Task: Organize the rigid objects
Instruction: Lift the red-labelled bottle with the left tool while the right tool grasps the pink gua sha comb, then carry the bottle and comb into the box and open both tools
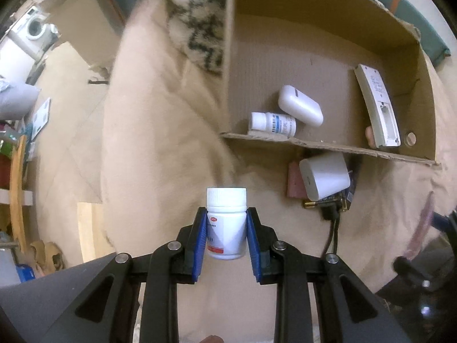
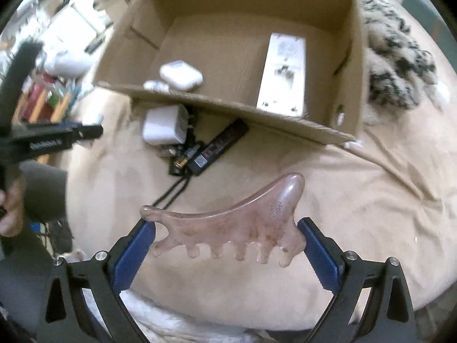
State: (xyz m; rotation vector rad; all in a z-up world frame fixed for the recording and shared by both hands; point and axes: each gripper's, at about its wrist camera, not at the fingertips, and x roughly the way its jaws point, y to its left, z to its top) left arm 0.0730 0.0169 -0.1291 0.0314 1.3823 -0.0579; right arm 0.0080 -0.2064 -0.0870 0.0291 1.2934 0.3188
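Observation:
My left gripper (image 1: 226, 228) is shut on a white pill bottle (image 1: 226, 223), held upright above the beige bedspread, short of the cardboard box (image 1: 328, 145). My right gripper (image 2: 225, 234) is shut on a pink comb-shaped scraping board (image 2: 228, 225), held across the fingers in front of the same box (image 2: 228, 105). Inside the box lie a small white bottle (image 1: 272, 124), a white earbud case (image 1: 300, 105) and a white remote (image 1: 377, 108). In the right wrist view the earbud case (image 2: 181, 75) and the remote (image 2: 282, 74) also show.
Outside the box's near wall lie a white charger (image 2: 164, 125), a black rectangular device (image 2: 220, 148), a small battery (image 2: 180, 165) and a black cable (image 2: 171, 191). A patterned blanket (image 2: 397, 65) lies right of the box. The left gripper (image 2: 51, 140) shows at far left.

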